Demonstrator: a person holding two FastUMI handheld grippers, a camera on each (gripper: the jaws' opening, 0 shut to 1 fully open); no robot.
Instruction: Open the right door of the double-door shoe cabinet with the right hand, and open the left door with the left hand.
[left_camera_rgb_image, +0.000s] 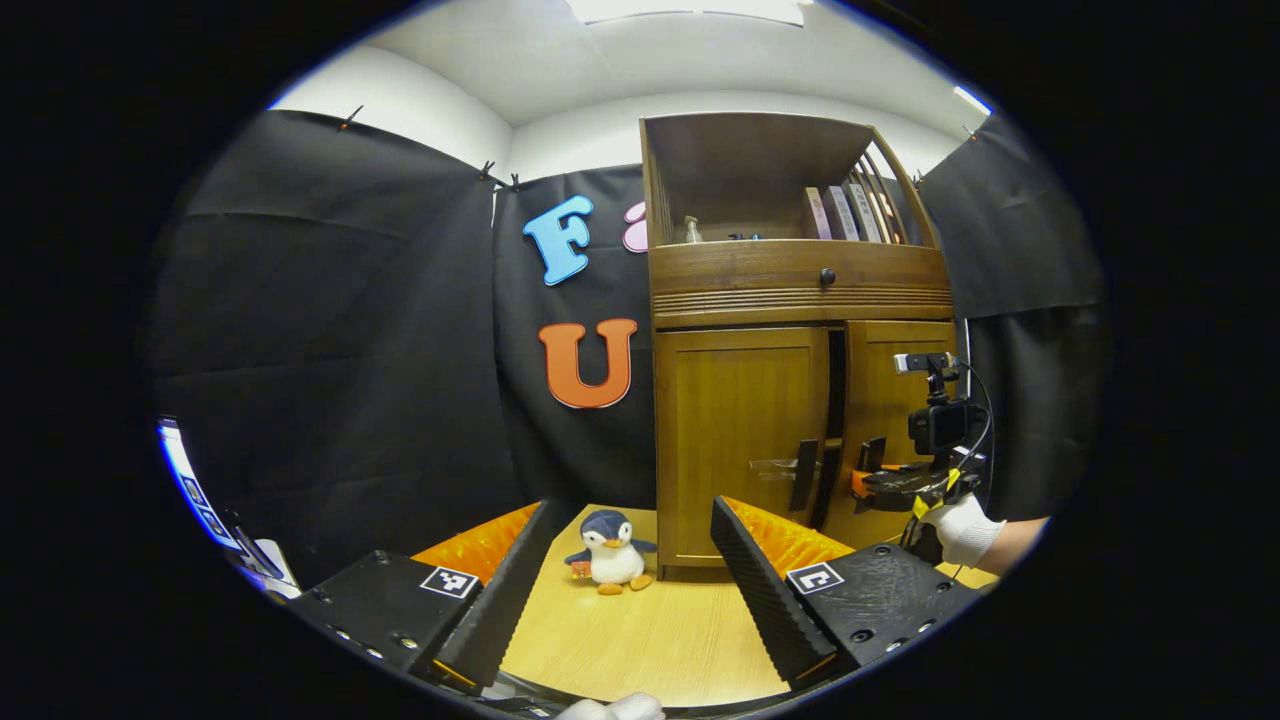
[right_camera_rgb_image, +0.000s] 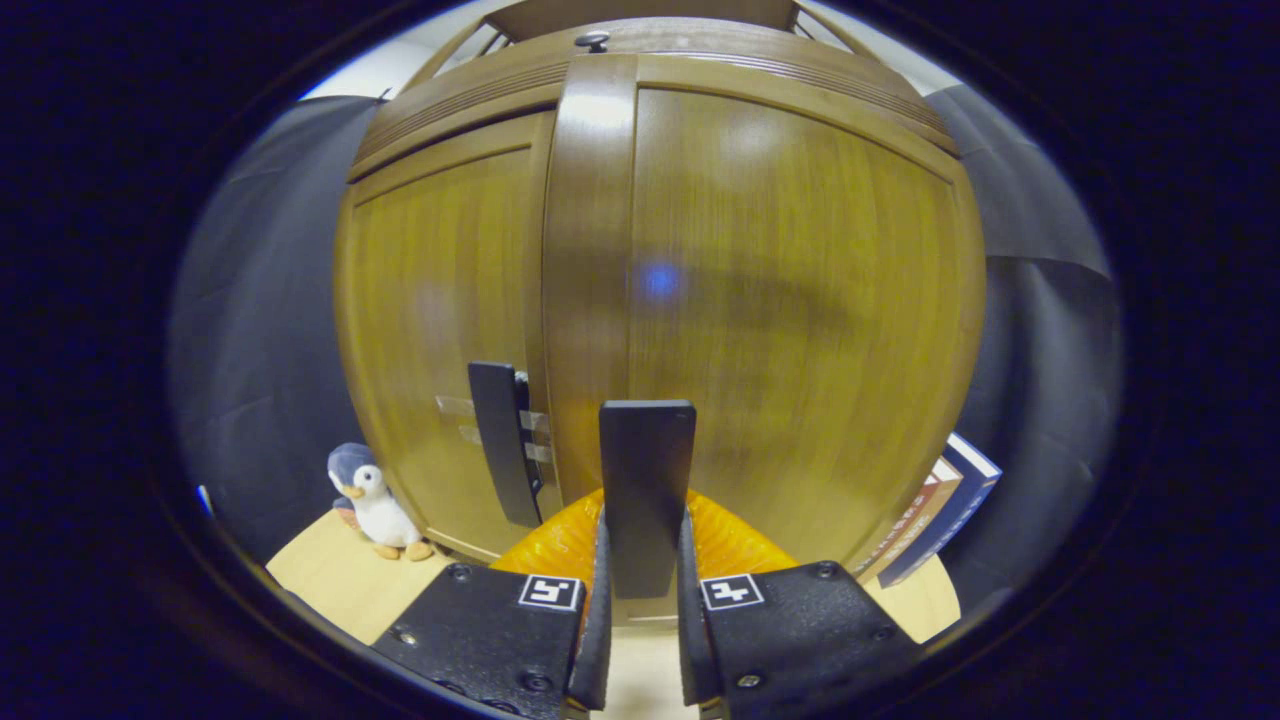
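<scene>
The right gripper (right_camera_rgb_image: 645, 590) is clamped on the flat black handle (right_camera_rgb_image: 646, 480) of the brown wooden shoe cabinet's right door (right_camera_rgb_image: 800, 300), which is swung slightly ajar. The left door (left_camera_rgb_image: 735, 430) is seen closed. The left gripper (left_camera_rgb_image: 630, 590) is held wide open, well short of the cabinet, grasping nothing.
</scene>
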